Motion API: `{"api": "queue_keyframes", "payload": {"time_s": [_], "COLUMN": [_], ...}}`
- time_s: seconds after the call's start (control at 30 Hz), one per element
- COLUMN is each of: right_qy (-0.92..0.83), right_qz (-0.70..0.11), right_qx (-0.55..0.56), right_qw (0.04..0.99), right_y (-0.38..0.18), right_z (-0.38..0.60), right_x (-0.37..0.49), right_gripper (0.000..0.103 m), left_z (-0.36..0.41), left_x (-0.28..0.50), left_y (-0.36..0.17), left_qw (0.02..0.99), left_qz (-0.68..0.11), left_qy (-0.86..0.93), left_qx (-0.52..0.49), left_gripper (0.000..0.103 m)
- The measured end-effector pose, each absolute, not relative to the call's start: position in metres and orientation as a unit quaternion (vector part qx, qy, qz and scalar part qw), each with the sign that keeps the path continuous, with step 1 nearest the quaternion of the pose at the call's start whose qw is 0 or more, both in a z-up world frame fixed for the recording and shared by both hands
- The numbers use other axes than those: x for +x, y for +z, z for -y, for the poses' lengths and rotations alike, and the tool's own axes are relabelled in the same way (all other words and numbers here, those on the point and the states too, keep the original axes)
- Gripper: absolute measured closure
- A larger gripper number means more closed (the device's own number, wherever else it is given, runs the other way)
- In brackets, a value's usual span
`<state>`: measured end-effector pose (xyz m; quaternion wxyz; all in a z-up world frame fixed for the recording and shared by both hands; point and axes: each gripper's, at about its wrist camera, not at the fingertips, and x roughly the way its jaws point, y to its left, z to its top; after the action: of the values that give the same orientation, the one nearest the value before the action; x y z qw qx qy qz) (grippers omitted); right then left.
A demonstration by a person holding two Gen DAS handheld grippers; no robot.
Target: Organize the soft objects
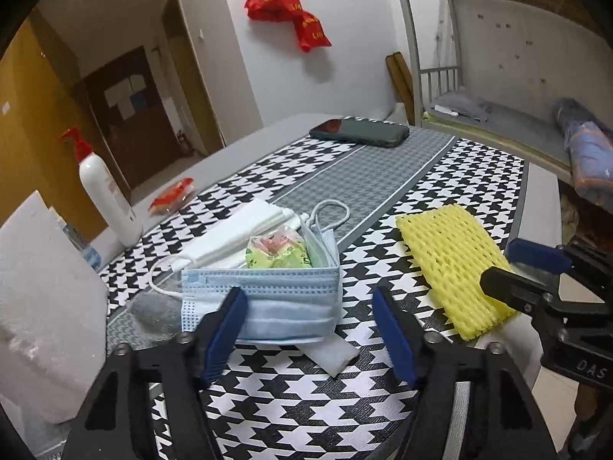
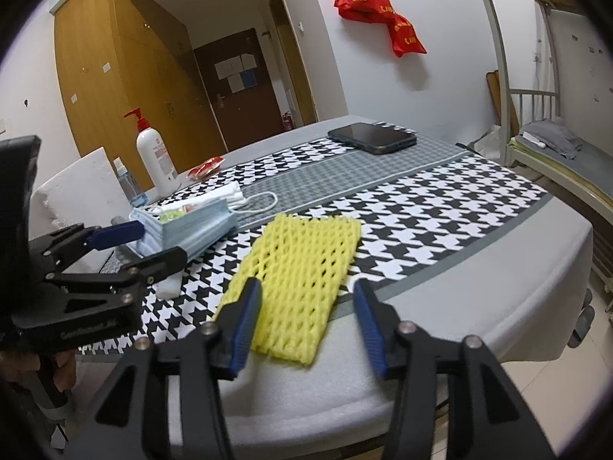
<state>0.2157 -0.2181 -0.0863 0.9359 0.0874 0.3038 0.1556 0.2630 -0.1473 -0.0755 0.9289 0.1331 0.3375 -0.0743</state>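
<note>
Left to right, on the table (image 2: pixel 459 299) with the houndstooth cloth (image 1: pixel 291 391):

White foam block (image 1: pixel 42 306) stands at the far left edge. Behind it a small clear bottle (image 2: pixel 128 184), then a white pump bottle (image 1: pixel 109 195) with red pump, upright. A red snack packet (image 1: pixel 172 197) lies flat just beyond the pump bottle.

No real container. The nearest thing to one is a stack of blue face masks (image 1: pixel 268 295) standing up like a low wall, with a green-and-pink wrapped packet (image 1: pixel 279 249) tucked behind or inside it; can't tell which. White folded masks (image 1: pixel 233 234) lie against the back of the pile, ear loops (image 1: pixel 329 214) trailing out onto the grey strip. A grey soft item (image 1: pixel 153 306) sits touching the pile's left side, and a white foam sheet (image 1: pixel 333 352) pokes out from under its front edge.

Left gripper (image 1: pixel 310 329): tongs wide, holding nothing, parked right in front of the blue masks; left pad overlaps the stack in view, contact unclear.

Yellow foam fruit net (image 2: pixel 299 280) lies flat, to the right of the pile and apart from it, near end over the cloth edge.

Right gripper (image 2: pixel 306 329): tongs wide, straddling the net's near end, not clamped.

Dark phone (image 2: pixel 373 138) lies face up at the far end of the table. Red bags (image 2: pixel 379 11) hang on the wall behind; bunk bed (image 2: pixel 551 142) at the far right.
</note>
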Motion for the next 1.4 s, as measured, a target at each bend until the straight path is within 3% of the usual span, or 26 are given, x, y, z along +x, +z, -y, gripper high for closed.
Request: {"api": "queue_keyframes", "payload": {"time_s": [0.07,0.13,0.43,1.03,1.4], "right_qy": [0.149,0.148,0.143,0.131,0.129], "right_qz": [-0.302,-0.300,-0.301,-0.305,-0.313], "right_qx": [0.087,0.090,0.090,0.075,0.048], "right_qw": [0.938,0.938,0.938,0.940,0.940], "right_y": [-0.087,-0.086,-0.088,-0.081,-0.077], "right_z": [0.221,0.223,0.225,0.216,0.195], "right_x": [0.215,0.216,0.216,0.211,0.216], "right_gripper": [0.031,0.031,0.029,0.027,0.027], "left_z": [0.148,0.149,0.152,0.110,0.073], "left_x": [0.264,0.267,0.264,0.188,0.170], "left_y": [-0.075,-0.078,-0.078,-0.034,-0.063], "left_qw": [0.929,0.924,0.924,0.951,0.946], "left_qz": [-0.339,-0.349,-0.345,-0.272,-0.306], "left_qy": [-0.076,-0.078,-0.086,-0.106,-0.059], "left_qx": [0.129,0.133,0.143,0.098,0.086], "left_gripper": [0.054,0.064,0.090,0.093,0.092]}}
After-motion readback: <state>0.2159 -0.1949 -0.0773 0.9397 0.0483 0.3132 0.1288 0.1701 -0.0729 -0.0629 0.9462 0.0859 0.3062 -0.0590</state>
